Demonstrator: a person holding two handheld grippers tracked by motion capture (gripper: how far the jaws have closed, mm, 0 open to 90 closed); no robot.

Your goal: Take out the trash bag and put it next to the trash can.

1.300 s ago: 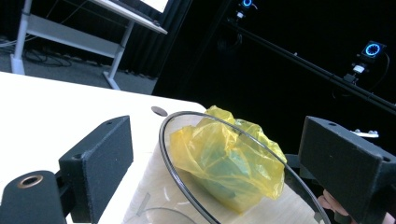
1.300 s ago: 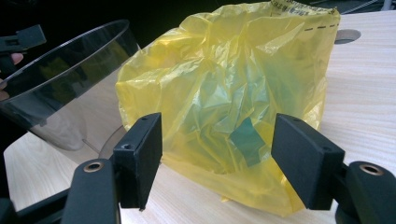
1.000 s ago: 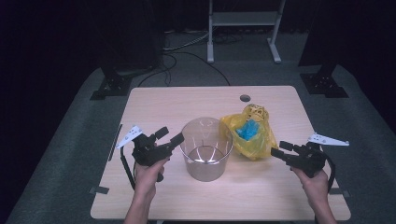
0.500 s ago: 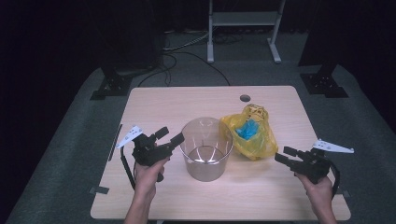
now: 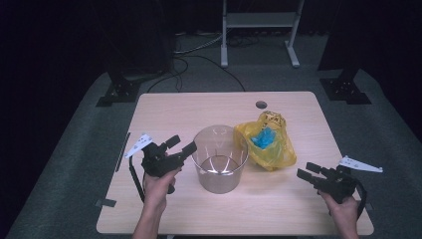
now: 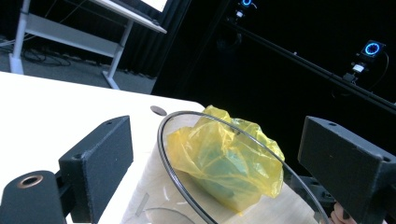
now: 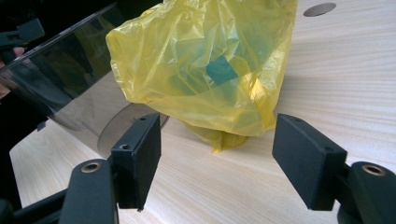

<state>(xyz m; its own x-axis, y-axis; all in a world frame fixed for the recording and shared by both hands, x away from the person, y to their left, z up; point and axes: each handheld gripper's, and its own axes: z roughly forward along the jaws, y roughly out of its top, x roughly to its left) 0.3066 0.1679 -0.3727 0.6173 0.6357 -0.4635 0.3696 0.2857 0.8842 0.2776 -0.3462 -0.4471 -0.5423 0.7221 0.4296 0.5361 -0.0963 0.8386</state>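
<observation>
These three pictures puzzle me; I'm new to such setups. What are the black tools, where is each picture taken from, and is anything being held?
A person stands at a wooden table, holding a two-jaw hand tool in each hand. The high view looks down from above: the left gripper is beside a clear plastic container, the right gripper near a yellow bag with something blue inside. The other two pictures come from cameras on the grippers, looking along their black jaws. Both grippers are open and hold nothing.
</observation>
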